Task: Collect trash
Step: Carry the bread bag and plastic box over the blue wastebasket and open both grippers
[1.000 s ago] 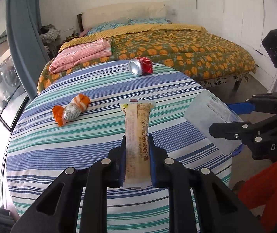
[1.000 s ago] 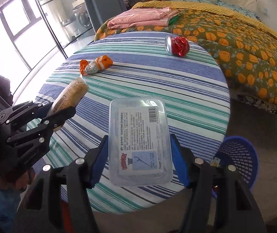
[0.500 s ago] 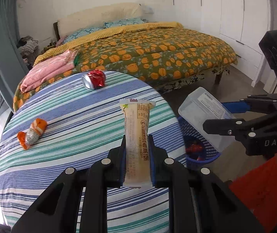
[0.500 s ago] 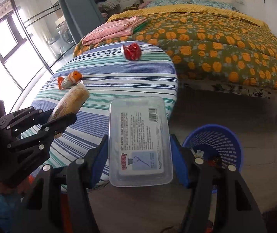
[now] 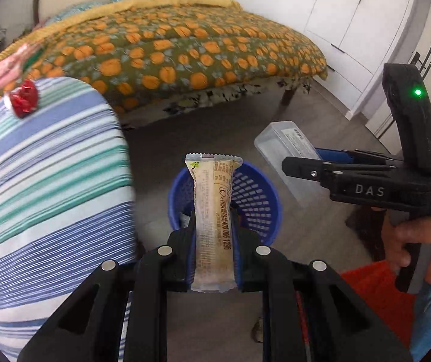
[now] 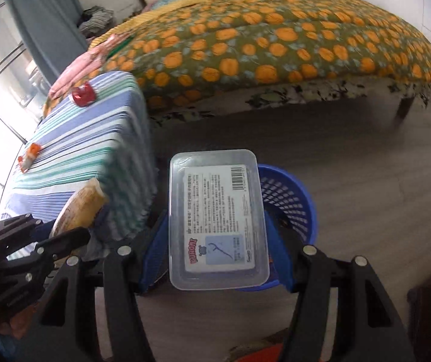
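Observation:
My left gripper (image 5: 214,256) is shut on a long beige snack wrapper (image 5: 212,217), held upright over the blue mesh trash basket (image 5: 254,193) on the floor. My right gripper (image 6: 215,253) is shut on a clear plastic box (image 6: 217,217) with a printed label, held above the same basket (image 6: 291,199). The right gripper shows in the left wrist view (image 5: 294,166) with the box (image 5: 288,147). The left gripper and wrapper (image 6: 79,208) show at the left of the right wrist view. A crushed red can (image 5: 23,102) (image 6: 83,96) and an orange-white wrapper (image 6: 30,157) lie on the striped table.
The round table with a striped cloth (image 5: 34,196) (image 6: 94,150) stands left of the basket. A bed with an orange-patterned cover (image 5: 170,48) (image 6: 276,36) lies behind. White wardrobe doors (image 5: 360,30) stand at the right. Grey floor (image 6: 351,157) surrounds the basket.
Both grippers have swung right, away from the table, with their loads still held. The basket has come under the wrapper and the box.

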Available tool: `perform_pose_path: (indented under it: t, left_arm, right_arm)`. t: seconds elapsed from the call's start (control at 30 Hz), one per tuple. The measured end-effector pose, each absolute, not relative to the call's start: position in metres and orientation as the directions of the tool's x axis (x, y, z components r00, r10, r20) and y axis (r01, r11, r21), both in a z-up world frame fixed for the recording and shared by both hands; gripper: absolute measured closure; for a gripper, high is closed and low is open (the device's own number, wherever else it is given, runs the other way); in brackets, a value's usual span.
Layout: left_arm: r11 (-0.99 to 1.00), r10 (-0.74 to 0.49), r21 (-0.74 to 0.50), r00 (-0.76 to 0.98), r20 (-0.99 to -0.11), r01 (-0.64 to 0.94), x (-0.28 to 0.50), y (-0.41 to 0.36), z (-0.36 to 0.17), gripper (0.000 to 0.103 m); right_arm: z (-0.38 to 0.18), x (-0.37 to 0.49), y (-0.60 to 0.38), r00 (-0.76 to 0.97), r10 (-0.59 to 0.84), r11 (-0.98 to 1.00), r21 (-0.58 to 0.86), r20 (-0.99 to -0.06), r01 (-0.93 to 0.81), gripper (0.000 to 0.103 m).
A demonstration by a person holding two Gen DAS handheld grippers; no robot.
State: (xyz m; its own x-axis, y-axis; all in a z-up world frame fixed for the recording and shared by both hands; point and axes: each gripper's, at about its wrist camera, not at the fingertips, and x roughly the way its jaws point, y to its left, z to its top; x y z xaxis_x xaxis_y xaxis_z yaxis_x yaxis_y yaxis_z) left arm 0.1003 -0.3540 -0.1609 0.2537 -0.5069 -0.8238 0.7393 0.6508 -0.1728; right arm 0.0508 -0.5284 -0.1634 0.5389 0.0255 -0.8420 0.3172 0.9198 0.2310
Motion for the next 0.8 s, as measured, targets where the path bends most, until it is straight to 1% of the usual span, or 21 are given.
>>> perform_pose_path:
  t: [0.17, 0.23, 0.27, 0.3, 0.33, 0.37, 0.43, 0.47, 0.5, 0.6, 0.63, 0.67, 0.73, 0.8]
  left_arm:
    - [0.649, -0.485, -0.192, 0.205, -0.850, 0.736, 0.113, -0.398, -0.200, 0.084]
    - [0.644, -0.488, -0.205, 0.189, -0.852, 0.737, 0.122, -0.413, -0.217, 0.083]
    - [0.646, -0.486, -0.207, 0.187, -0.854, 0.735, 0.125, -0.420, -0.225, 0.078]
    - [0.648, -0.487, -0.214, 0.181, -0.854, 0.731, 0.129, -0.426, -0.234, 0.059]
    - [0.653, -0.488, -0.224, 0.176, -0.855, 0.724, 0.133, -0.430, -0.242, 0.048]
    - [0.662, -0.490, -0.227, 0.183, -0.852, 0.715, 0.137, -0.432, -0.246, 0.036]
    - [0.668, -0.502, -0.237, 0.191, -0.844, 0.706, 0.138, -0.432, -0.245, 0.034]
    - [0.660, -0.519, -0.251, 0.188, -0.834, 0.708, 0.137, -0.431, -0.242, 0.030]
    - [0.651, -0.542, -0.260, 0.197, -0.817, 0.713, 0.135, -0.427, -0.235, 0.023]
    - [0.643, -0.597, -0.253, 0.267, -0.756, 0.723, 0.121, -0.411, -0.209, 0.011]
    - [0.642, -0.612, -0.249, 0.288, -0.737, 0.725, 0.116, -0.405, -0.199, 0.010]
    - [0.648, -0.618, -0.245, 0.310, -0.722, 0.721, 0.113, -0.398, -0.191, 0.006]
    - [0.680, -0.624, -0.231, 0.383, -0.681, 0.696, 0.102, -0.376, -0.170, 0.005]
    - [0.707, -0.628, -0.231, 0.443, -0.640, 0.669, 0.095, -0.351, -0.155, 0.005]
  right_arm:
    - [-0.196, 0.057, -0.565, 0.526, 0.035, 0.893, 0.263, -0.850, 0.366, 0.043]
    - [-0.210, 0.063, -0.576, 0.521, 0.061, 0.883, 0.289, -0.852, 0.370, 0.042]
    - [-0.216, 0.065, -0.579, 0.516, 0.069, 0.880, 0.296, -0.854, 0.372, 0.042]
    - [-0.223, 0.068, -0.585, 0.510, 0.070, 0.876, 0.298, -0.857, 0.380, 0.042]
    - [-0.226, 0.069, -0.589, 0.510, 0.062, 0.873, 0.295, -0.858, 0.389, 0.034]
    - [-0.228, 0.071, -0.593, 0.516, 0.052, 0.868, 0.294, -0.855, 0.401, 0.029]
    - [-0.227, 0.067, -0.600, 0.525, 0.028, 0.855, 0.293, -0.851, 0.429, 0.029]
    - [-0.226, 0.067, -0.601, 0.531, 0.021, 0.851, 0.294, -0.847, 0.435, 0.028]
    - [-0.224, 0.065, -0.602, 0.540, 0.015, 0.848, 0.297, -0.841, 0.439, 0.028]
    - [-0.214, 0.059, -0.600, 0.559, -0.034, 0.851, 0.270, -0.828, 0.451, 0.023]
    - [-0.212, 0.059, -0.599, 0.563, -0.044, 0.851, 0.264, -0.825, 0.455, 0.019]
    - [-0.208, 0.057, -0.597, 0.572, -0.060, 0.849, 0.260, -0.818, 0.461, 0.012]
    - [-0.199, 0.054, -0.591, 0.593, -0.089, 0.847, 0.253, -0.800, 0.468, 0.007]
    - [-0.188, 0.051, -0.578, 0.619, -0.115, 0.855, 0.240, -0.777, 0.461, 0.007]
